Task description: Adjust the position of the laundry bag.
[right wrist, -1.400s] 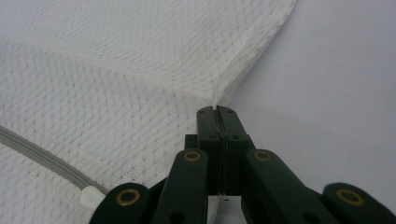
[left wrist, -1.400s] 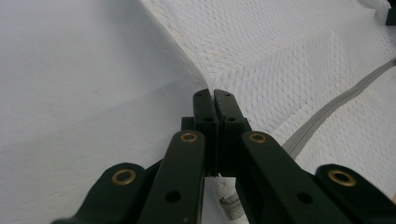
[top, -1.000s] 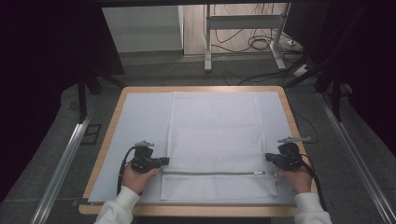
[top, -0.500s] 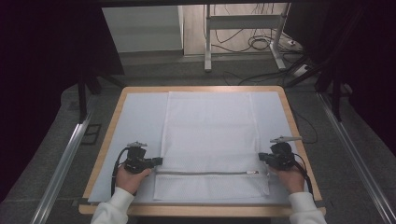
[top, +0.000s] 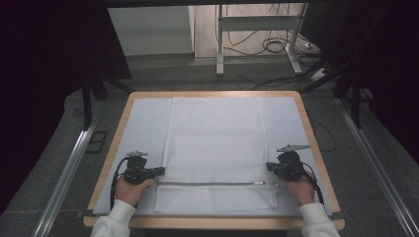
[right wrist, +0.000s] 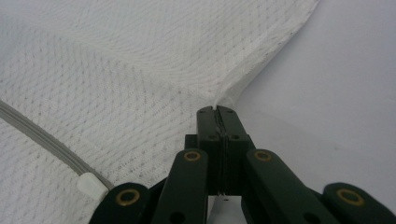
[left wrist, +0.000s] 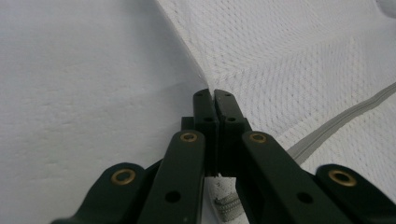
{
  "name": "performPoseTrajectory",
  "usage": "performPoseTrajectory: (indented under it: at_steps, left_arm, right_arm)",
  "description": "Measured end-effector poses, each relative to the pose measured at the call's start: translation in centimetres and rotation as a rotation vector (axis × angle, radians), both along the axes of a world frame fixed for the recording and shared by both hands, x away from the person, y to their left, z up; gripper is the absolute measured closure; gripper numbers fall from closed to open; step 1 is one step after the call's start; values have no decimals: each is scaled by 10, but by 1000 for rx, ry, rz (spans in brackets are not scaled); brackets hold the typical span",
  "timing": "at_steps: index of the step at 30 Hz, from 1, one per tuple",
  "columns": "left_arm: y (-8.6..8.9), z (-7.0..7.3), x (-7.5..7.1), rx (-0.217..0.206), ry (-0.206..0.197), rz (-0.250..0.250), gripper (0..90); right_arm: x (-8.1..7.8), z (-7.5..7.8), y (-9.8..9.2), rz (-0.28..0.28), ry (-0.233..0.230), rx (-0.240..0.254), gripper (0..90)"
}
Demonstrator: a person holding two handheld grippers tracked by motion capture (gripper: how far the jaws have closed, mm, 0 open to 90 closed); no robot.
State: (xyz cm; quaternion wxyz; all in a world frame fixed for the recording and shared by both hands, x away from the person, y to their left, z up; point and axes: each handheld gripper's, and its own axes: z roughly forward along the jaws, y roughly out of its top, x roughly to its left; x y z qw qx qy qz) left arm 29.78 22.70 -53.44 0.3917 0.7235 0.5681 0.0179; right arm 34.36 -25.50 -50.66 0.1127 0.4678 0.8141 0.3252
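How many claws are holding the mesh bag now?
2. The left claw pinches the mesh bag at its left edge; the right claw pinches its right edge, both near the zipper.

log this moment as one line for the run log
left gripper: shut on mesh bag left edge | right gripper: shut on its right edge | bag: flat on table, zipper closed

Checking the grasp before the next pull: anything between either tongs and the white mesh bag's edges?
Nothing visible. The left tongs are shut on the left edge of the white mesh zippered laundry bag, the right tongs on its right edge, cloth pinched directly between the pads.
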Motion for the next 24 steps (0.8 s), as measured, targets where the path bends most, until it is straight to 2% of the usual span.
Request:
performPoseTrajectory:
  at_steps: [17, 24]
  left_arm:
    - [12, -2, -2, -2, 3, 21, 897]
    - [12, -3, -2, 3, 3, 23, 895]
  right_arm:
    - [-2, -2, 12, 38, 0, -7, 882]
    - [-2, -3, 14, 47, 0, -18, 881]
